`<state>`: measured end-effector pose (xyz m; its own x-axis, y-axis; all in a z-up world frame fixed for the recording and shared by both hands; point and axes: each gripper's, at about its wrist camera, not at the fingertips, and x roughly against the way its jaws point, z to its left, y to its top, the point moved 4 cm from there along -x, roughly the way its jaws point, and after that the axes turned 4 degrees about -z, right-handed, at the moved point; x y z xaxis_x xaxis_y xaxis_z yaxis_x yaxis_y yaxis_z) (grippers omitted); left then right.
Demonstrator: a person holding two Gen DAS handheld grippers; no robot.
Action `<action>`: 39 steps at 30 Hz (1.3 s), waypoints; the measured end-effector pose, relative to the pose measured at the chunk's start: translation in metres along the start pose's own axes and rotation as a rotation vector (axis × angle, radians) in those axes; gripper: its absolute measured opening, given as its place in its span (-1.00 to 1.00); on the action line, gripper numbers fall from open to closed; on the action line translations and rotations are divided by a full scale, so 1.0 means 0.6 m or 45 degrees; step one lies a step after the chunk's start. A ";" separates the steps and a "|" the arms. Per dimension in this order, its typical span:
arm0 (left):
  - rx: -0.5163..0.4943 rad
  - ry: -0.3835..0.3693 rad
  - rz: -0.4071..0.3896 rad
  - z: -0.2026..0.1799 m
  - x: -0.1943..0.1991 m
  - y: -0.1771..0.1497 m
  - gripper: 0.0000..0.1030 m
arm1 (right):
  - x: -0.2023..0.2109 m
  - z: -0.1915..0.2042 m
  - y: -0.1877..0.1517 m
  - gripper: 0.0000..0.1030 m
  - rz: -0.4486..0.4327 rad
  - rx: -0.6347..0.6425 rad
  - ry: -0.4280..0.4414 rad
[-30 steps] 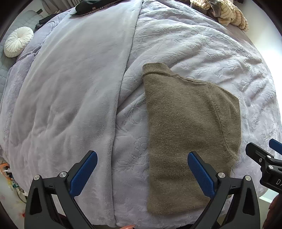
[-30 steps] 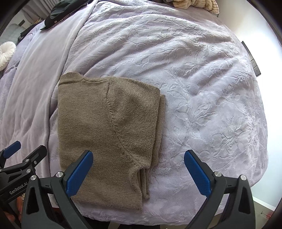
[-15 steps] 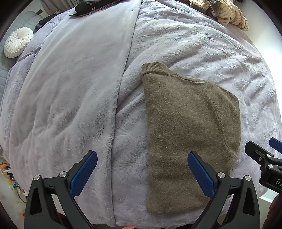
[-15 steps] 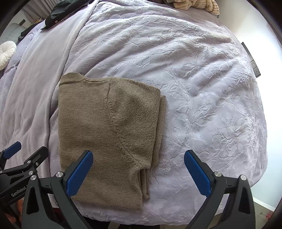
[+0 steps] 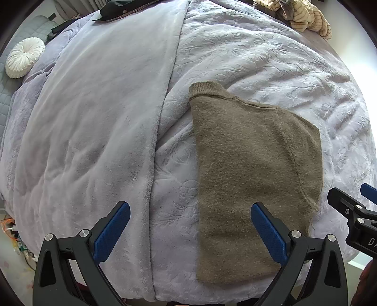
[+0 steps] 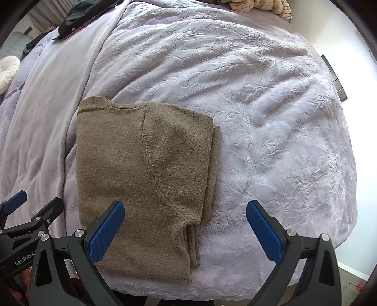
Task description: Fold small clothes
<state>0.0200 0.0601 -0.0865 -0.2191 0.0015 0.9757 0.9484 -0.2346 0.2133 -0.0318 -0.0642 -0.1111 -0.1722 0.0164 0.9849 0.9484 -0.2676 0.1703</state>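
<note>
A brown knit sweater [image 5: 249,174] lies flat on the lavender bedspread [image 5: 271,61], folded lengthwise with its sleeve tucked under; it also shows in the right wrist view [image 6: 146,174]. My left gripper [image 5: 190,230] is open and empty, held above the near hem, its right finger over the sweater. My right gripper [image 6: 186,230] is open and empty over the sweater's near right corner, where the folded sleeve edge [image 6: 193,244] shows. Each gripper appears at the edge of the other's view.
A smooth lilac blanket [image 5: 94,117] covers the bed's left half. A white round cushion [image 5: 23,57] lies far left. Dark clothing [image 5: 122,9] and a striped beige garment [image 5: 304,14] sit at the far end. The bed's near edge runs just below the grippers.
Both grippers have stayed open over the near end of the sweater, with only a slight drift. The sweater has not moved.
</note>
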 end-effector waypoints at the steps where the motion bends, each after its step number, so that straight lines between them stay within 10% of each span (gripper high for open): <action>1: 0.002 0.000 0.001 0.001 0.000 0.000 0.99 | 0.000 0.000 0.000 0.99 0.000 -0.001 0.000; 39: 0.022 -0.012 -0.009 -0.008 0.002 0.000 0.99 | -0.007 0.000 -0.011 0.99 0.013 0.004 0.001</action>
<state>0.0188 0.0556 -0.0853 -0.2238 0.0119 0.9746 0.9507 -0.2174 0.2210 -0.0374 -0.0622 -0.1166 -0.1629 0.0126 0.9866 0.9509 -0.2647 0.1604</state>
